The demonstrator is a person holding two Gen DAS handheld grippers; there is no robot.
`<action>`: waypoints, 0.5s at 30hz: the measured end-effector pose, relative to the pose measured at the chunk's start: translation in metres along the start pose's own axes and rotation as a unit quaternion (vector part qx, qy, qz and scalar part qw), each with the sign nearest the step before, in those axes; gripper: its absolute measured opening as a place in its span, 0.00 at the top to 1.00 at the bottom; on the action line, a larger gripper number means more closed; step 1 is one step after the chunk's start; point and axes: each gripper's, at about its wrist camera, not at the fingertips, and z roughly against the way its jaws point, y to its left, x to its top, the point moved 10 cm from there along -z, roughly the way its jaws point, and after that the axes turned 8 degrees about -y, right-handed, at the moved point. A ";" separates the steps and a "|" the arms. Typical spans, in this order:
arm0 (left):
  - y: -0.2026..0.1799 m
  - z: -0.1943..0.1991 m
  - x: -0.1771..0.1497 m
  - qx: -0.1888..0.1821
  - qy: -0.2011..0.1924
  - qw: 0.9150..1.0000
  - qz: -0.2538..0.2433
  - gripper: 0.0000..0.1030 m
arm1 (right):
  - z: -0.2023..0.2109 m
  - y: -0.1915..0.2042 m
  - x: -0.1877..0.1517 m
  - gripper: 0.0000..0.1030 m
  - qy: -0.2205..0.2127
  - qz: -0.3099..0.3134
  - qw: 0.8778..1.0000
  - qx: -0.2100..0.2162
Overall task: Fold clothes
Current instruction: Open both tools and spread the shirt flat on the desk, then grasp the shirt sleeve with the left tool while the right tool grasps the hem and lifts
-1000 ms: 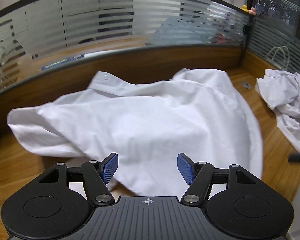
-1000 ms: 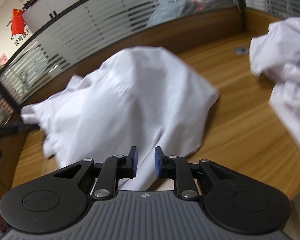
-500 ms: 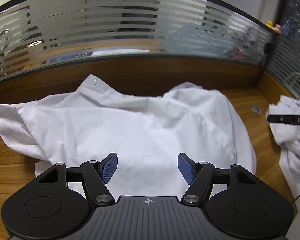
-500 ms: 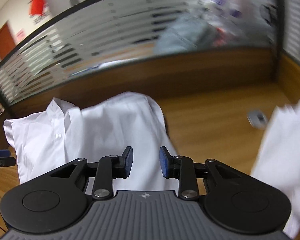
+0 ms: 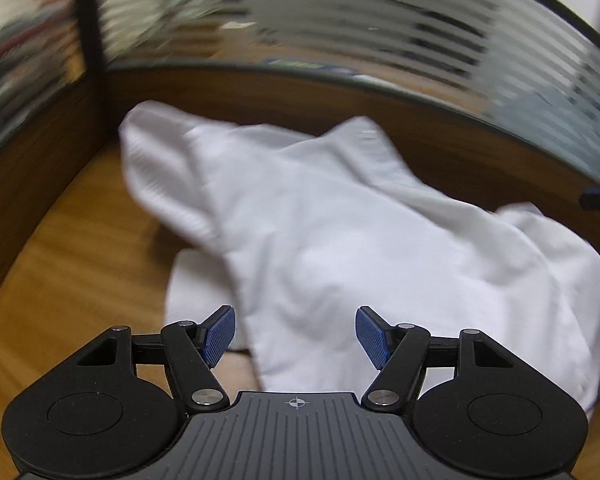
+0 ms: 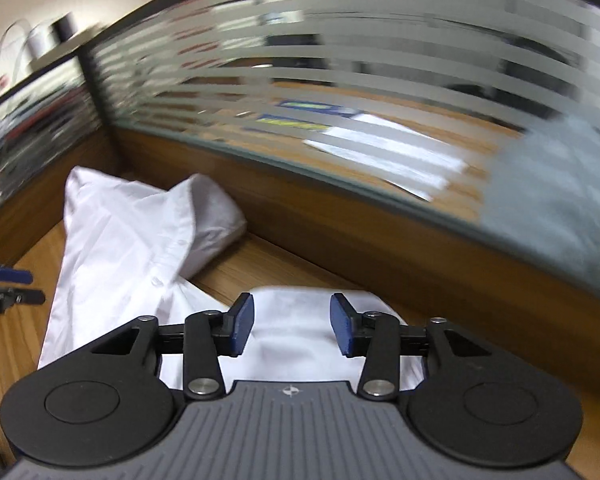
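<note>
Taking the white shirt (image 5: 340, 248) as the landmark: nearest the left wrist camera, the left gripper (image 5: 296, 334) hangs just over the shirt's near edge with its blue fingers (image 5: 220, 334) set wide apart and nothing pinched between them; the cloth lies below the gap, and whether the pads brush it cannot be told. Nearest the right wrist camera, the right gripper (image 6: 292, 330) sits above another part of the shirt (image 6: 140, 240), its fingers (image 6: 242, 330) parting at this moment, with white fabric showing beneath the gap but no fold caught by the pads. The shirt itself lies crumpled and unfolded on the wooden worktop (image 5: 72, 272), spread from the grippers back toward the corner; a buttoned edge runs along it in the right view, and a collar-like point rises at its far side. Beyond the shirt stands a low wooden wall (image 6: 340, 216), and above that a partition of frosted striped glass (image 6: 340, 64), blurred in both views.
</note>
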 end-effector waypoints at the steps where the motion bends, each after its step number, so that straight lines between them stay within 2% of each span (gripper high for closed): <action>1: 0.008 -0.004 0.001 0.002 0.003 1.000 0.017 0.33 | -0.010 0.004 0.005 0.48 0.005 0.011 1.000 0.011; 6: 0.031 -0.037 0.018 -0.007 0.010 0.998 0.069 0.33 | -0.059 0.030 0.018 0.47 0.045 0.069 0.995 0.054; 7: 0.034 -0.045 0.022 -0.011 0.011 0.997 0.079 0.33 | -0.069 0.034 0.018 0.43 0.057 0.079 0.993 0.063; 10: 0.035 -0.069 0.030 -0.036 0.023 0.993 0.108 0.32 | -0.094 0.041 0.010 0.36 0.099 0.102 0.986 0.087; 15: 0.026 -0.101 0.027 -0.058 0.046 0.990 0.118 0.30 | -0.124 0.036 -0.013 0.35 0.174 0.102 0.973 0.115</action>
